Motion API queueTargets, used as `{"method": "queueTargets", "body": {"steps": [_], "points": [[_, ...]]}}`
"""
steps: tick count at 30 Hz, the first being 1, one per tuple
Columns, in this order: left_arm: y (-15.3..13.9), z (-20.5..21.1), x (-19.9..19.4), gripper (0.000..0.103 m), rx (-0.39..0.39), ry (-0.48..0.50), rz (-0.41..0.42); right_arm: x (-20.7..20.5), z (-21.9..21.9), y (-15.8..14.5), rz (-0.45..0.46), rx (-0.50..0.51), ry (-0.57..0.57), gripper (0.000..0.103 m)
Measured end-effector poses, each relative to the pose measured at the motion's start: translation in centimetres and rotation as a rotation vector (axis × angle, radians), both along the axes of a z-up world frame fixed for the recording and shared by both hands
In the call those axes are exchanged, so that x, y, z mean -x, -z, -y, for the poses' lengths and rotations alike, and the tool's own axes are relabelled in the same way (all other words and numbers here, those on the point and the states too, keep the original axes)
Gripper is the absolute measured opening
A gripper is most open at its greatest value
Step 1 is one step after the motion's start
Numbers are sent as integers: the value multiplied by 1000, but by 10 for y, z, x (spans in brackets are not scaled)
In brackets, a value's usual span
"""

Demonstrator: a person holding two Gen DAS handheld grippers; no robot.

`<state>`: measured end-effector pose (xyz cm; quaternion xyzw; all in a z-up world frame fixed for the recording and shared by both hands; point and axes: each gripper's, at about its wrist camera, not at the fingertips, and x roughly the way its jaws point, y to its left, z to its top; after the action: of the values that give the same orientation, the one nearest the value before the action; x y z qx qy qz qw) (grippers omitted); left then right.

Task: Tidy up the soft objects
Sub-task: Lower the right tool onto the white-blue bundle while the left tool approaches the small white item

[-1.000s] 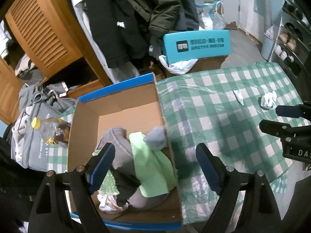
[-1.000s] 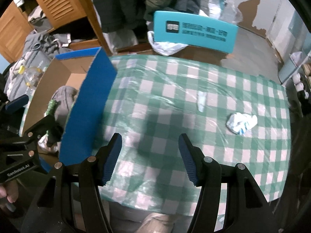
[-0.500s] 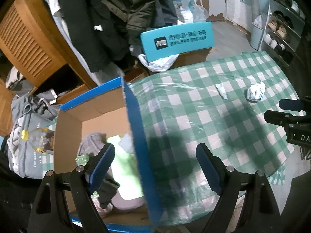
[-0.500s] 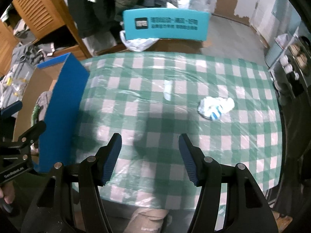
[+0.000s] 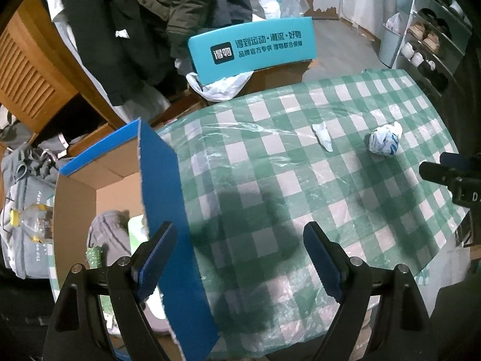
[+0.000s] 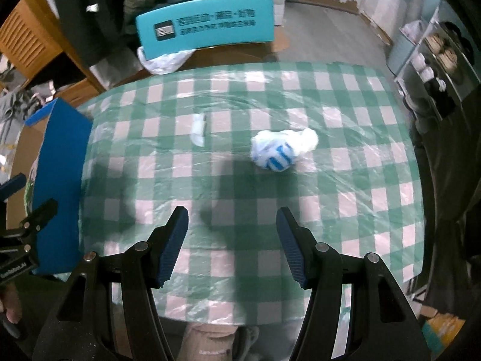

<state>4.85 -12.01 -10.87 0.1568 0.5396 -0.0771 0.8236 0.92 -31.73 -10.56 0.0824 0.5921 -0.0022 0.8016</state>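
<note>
A crumpled white-and-blue soft bundle [image 6: 278,150] lies on the green checked tablecloth [image 6: 345,180], ahead of my open, empty right gripper [image 6: 231,237]. It also shows in the left wrist view [image 5: 384,140]. A small white scrap [image 6: 198,129] lies further left; the left wrist view [image 5: 323,135] shows it too. A blue-sided cardboard box [image 5: 162,198] at the table's left end holds grey and light-green cloths [image 5: 105,234]. My left gripper [image 5: 237,252] is open and empty, its left finger above the box wall.
A teal chair back [image 5: 252,46] with a white plastic bag stands behind the table. Dark coats hang at the back left. A wooden cabinet [image 5: 27,69] and a pile of grey clothes sit left. A shoe rack [image 5: 430,42] stands right.
Both grippers have swung right, away from the box and over the tablecloth. The white-and-blue bundle now sits nearer the middle of the right wrist view. Both stay open.
</note>
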Motion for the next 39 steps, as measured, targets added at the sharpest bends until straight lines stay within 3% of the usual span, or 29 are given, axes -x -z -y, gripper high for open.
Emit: {"method": "queueTargets", "body": {"steps": [14,26,39], "points": [[24,42,-52,87,8,5,-72,-51,35,10,-31,-40,97,60],[60,62,-101,87,48,-22,-134,-81,64,53,-102,-67,226,60],[85,80,-131,87,117,-50,-175,-100,72,86,-139,-48,268,60]]}}
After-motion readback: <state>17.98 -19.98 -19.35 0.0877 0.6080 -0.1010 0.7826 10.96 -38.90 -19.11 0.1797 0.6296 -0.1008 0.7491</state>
